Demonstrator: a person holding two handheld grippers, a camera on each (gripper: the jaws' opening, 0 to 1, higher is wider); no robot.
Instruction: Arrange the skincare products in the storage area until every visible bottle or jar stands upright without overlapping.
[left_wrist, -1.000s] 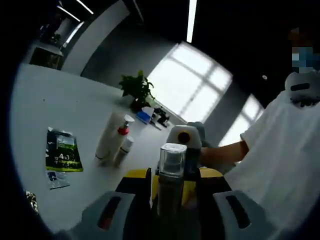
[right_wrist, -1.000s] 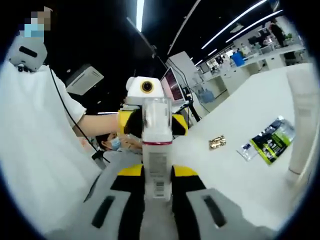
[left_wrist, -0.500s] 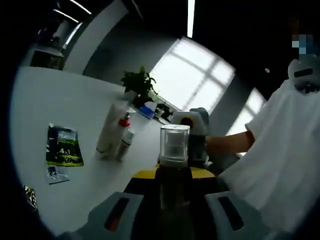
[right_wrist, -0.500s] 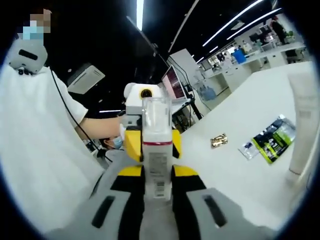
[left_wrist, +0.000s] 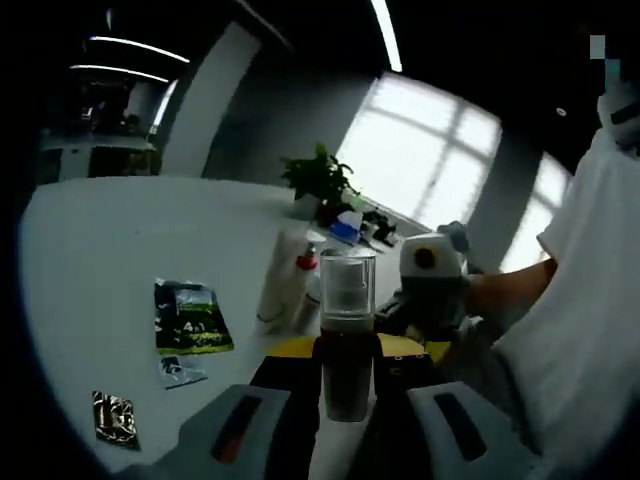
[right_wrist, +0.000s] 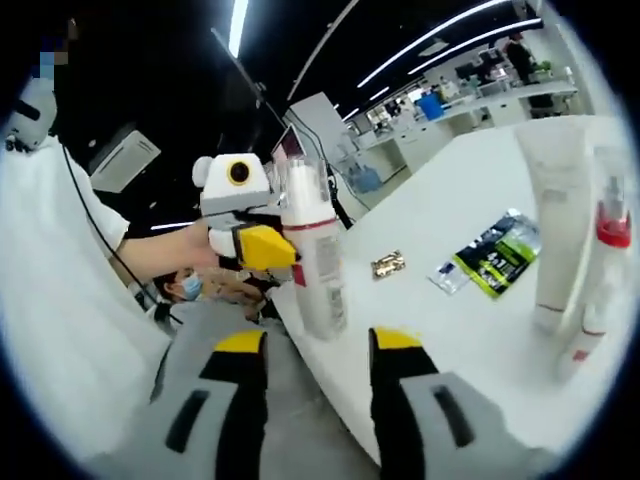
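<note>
A bottle with a clear cap (left_wrist: 347, 330) stands upright between my left gripper's (left_wrist: 345, 352) yellow-tipped jaws, which are shut on its body. In the right gripper view the same white bottle with a red band (right_wrist: 315, 260) sits at the table's near edge, and the left gripper (right_wrist: 262, 245) clamps it from the left. My right gripper (right_wrist: 318, 340) is open just in front of the bottle and apart from it. A white tube (right_wrist: 555, 215) and a red-collared spray bottle (right_wrist: 603, 262) stand upright further along the table.
A green sachet (left_wrist: 190, 318), a small sachet (left_wrist: 180, 370) and a gold packet (left_wrist: 113, 415) lie flat on the white table (left_wrist: 110, 240). A potted plant (left_wrist: 320, 180) stands at the far end. A person in a white shirt (left_wrist: 580, 330) is on the right.
My right gripper has opened and let go of the bottle, drawing back from it. My left gripper has shut on the bottle and now holds it alone.
</note>
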